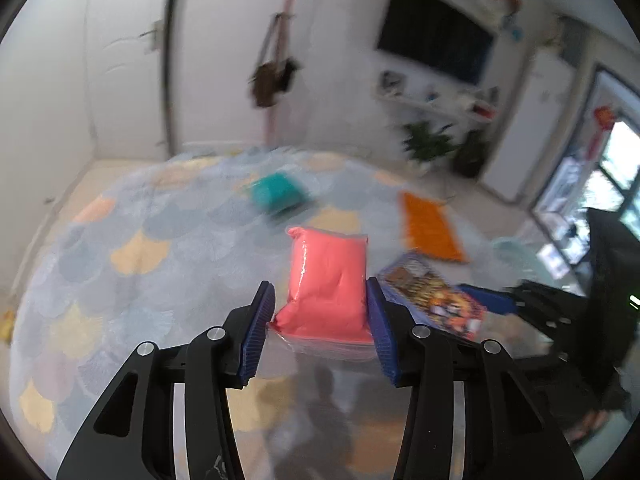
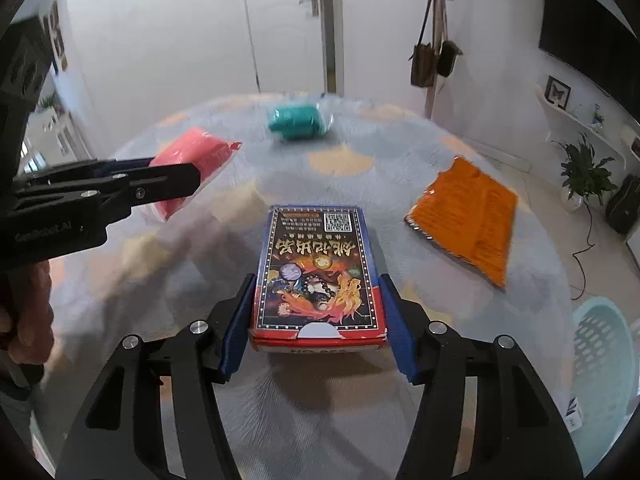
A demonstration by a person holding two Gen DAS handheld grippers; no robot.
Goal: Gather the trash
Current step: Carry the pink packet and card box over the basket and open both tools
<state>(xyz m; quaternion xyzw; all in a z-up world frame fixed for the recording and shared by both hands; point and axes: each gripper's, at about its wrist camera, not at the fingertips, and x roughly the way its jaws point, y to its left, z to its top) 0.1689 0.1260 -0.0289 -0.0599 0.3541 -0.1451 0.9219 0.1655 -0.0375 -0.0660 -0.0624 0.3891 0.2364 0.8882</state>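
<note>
My left gripper [image 1: 320, 312] is shut on a pink plastic-wrapped packet [image 1: 330, 280] and holds it above the scale-patterned rug [image 1: 120, 240]. The same packet [image 2: 196, 152] and left gripper [image 2: 176, 180] show at the left of the right wrist view. My right gripper [image 2: 318, 320] is shut on a red-and-blue printed card box [image 2: 318, 272], which also shows in the left wrist view [image 1: 432, 292]. A teal wrapped packet [image 2: 298, 120] lies on the far side of the rug. An orange packet [image 2: 468, 212] lies flat at the right.
A pale green perforated basket [image 2: 604, 364] stands on the floor at the right edge of the rug [image 2: 360, 152]. A potted plant [image 2: 584, 172], a coat stand with bags [image 2: 434, 52] and a white door [image 2: 280, 24] are behind.
</note>
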